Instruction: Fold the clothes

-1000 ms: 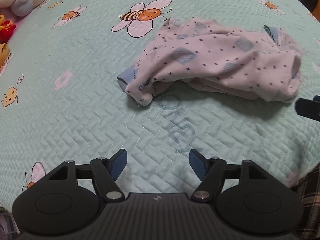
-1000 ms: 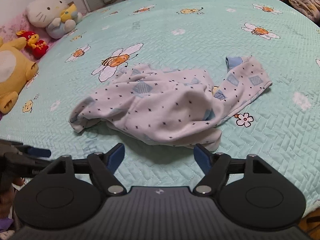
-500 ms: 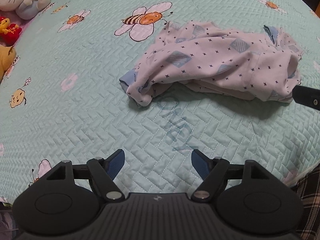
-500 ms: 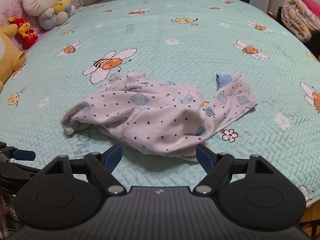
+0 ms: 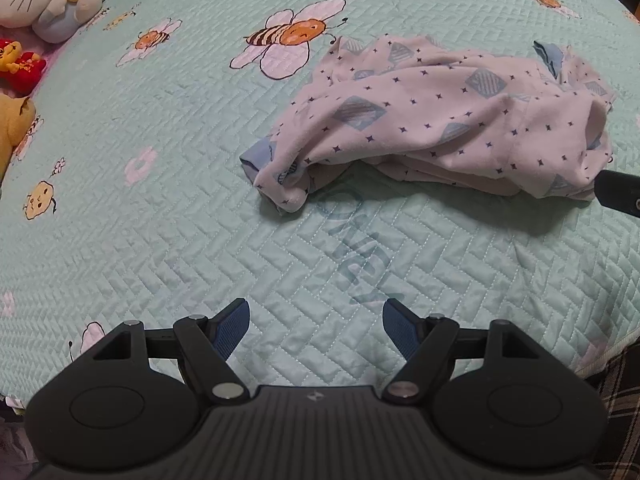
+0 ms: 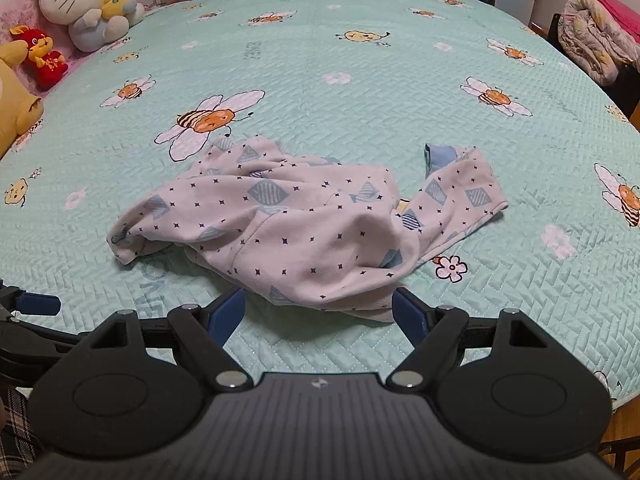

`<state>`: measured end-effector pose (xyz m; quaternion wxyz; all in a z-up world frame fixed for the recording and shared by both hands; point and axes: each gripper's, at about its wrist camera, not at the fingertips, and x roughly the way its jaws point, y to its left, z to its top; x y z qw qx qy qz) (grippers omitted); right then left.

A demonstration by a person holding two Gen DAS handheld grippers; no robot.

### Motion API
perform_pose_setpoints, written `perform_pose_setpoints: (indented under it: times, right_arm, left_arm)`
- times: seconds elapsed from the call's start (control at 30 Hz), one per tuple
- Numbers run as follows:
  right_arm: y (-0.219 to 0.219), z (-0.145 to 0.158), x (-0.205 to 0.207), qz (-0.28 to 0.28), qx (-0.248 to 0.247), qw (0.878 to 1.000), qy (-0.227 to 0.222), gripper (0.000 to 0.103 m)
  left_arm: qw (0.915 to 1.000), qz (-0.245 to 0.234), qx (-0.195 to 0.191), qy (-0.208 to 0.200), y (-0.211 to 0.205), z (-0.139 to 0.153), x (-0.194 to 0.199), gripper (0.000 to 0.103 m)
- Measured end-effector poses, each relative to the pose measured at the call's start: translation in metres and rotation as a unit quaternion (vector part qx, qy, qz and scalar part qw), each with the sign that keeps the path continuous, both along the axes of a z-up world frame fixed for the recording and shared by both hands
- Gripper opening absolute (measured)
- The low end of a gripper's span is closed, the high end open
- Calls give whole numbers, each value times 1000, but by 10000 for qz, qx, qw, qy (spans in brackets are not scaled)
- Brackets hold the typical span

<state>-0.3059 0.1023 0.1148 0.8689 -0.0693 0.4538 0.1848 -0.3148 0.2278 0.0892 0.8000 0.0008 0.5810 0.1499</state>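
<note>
Pale crumpled garment [image 6: 304, 232] lay untouched; both the left gripper [image 5: 316, 322] and right gripper [image 6: 319, 310] gaped empty, so pinching opposite hems first seemed wisest.

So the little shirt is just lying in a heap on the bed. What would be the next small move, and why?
Probably lower the right gripper onto the near edge of the shirt and pinch it. The shirt lies crumpled on the bedspread, so it needs spreading flat before any fold. Both grippers are open and empty, and the left gripper hangs over bare quilt, farther from the cloth.
</note>
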Motion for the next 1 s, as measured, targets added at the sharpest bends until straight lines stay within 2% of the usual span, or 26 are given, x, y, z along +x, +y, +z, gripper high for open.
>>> perform_pose_setpoints:
  times: [0.43,0.83,1.0]
  right_arm:
    - [3,-7,1,75,43,9999,134,80]
    - [3,-16,6,76,50,9997,221,80]
    - [-4,-19,10,13,200,9996,216,80]
  left_arm:
    - [10000,43,29,-24,2,-2,2,77]
    - [9993,-112,329,-150,-2,-4,7,77]
    - [9984,-243,433,-272,-6,-5,8,77]
